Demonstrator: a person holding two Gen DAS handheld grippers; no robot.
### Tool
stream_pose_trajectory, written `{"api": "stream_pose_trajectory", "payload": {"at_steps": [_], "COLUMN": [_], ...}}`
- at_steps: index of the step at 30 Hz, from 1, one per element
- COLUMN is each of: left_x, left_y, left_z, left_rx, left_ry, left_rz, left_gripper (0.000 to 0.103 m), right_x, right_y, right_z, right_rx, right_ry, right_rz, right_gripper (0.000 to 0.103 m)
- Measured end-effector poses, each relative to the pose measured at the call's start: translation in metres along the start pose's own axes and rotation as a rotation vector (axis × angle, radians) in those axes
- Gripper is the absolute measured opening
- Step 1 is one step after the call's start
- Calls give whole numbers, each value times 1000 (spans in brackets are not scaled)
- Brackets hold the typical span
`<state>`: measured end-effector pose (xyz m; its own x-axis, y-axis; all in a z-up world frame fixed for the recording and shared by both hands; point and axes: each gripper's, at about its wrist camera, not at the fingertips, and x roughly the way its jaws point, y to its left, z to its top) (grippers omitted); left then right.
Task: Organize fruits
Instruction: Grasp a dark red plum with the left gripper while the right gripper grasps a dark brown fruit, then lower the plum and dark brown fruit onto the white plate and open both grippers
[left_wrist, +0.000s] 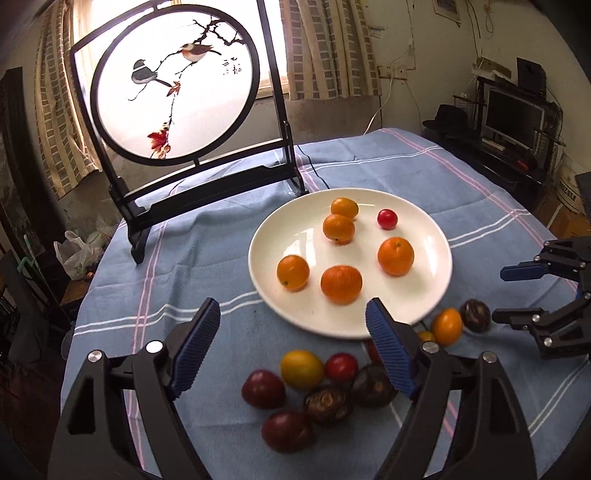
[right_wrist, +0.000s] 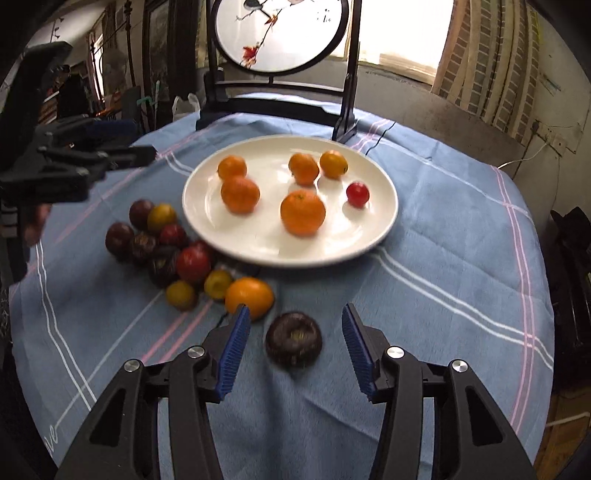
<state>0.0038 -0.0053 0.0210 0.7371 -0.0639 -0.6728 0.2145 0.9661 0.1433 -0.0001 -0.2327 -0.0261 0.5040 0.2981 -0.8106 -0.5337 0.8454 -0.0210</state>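
Observation:
A white plate (left_wrist: 428, 236) (right_wrist: 380, 192) on the blue tablecloth holds several orange fruits (left_wrist: 341, 284) (right_wrist: 303, 212) and one red cherry tomato (left_wrist: 387, 218) (right_wrist: 357, 194). A pile of red, yellow and dark fruits (left_wrist: 301, 369) (right_wrist: 162, 251) lies on the cloth beside the plate. My left gripper (left_wrist: 293, 314) is open and empty above this pile, near the plate's rim. My right gripper (right_wrist: 295, 314) (left_wrist: 517, 295) is open, with a dark wrinkled fruit (right_wrist: 294, 344) (left_wrist: 476, 315) on the cloth between its fingers, untouched. An orange fruit (right_wrist: 249, 297) (left_wrist: 447, 325) lies by its left finger.
A round bird-painting screen on a black stand (left_wrist: 173, 85) (right_wrist: 280, 33) stands at the back of the table. A black cable (left_wrist: 314, 168) runs across the cloth behind the plate. The table edge curves round on all sides; furniture and a monitor (left_wrist: 513, 118) stand beyond.

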Motion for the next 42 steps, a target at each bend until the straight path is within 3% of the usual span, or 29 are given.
{"api": "stream_pose_trajectory", "payload": {"at_steps": [10,11,19,22,24,25,26,34,42], "left_x": [-14,-11,19,30,37,41,45,20,-10], "left_y": [28,26,12,14,14,14,15,16,2], "left_z": [-84,-90,-93,-91,-92,-93,-94,-85,-31], "left_rx": [-27,-17,32,18,21,20,7,4,54], "left_ry": [137,150,163,180,201,218,232,176,20], "left_rz": [-38,-46,-71,-90,-98,-102,-115,-111,-70], "left_gripper": [80,80,78,72,60,47,41,40,40], "right_x": [36,38,13,-3,-9,-11,-12,-16,-34], "right_y": [-1,1,-3,-7,-8,-8,-8,2,12], "right_z": [-5,-5,-3,-2,-1,-1,-1,-2,21], "right_rx": [31,21,42,55,55,56,59,41,26], "right_ry": [79,85,35,8,-7,-12,-16,-31,-115], "right_rz": [23,14,-7,-3,-6,-5,-2,14,28], "right_gripper": [51,46,42,42,42,42,42,42,42]}}
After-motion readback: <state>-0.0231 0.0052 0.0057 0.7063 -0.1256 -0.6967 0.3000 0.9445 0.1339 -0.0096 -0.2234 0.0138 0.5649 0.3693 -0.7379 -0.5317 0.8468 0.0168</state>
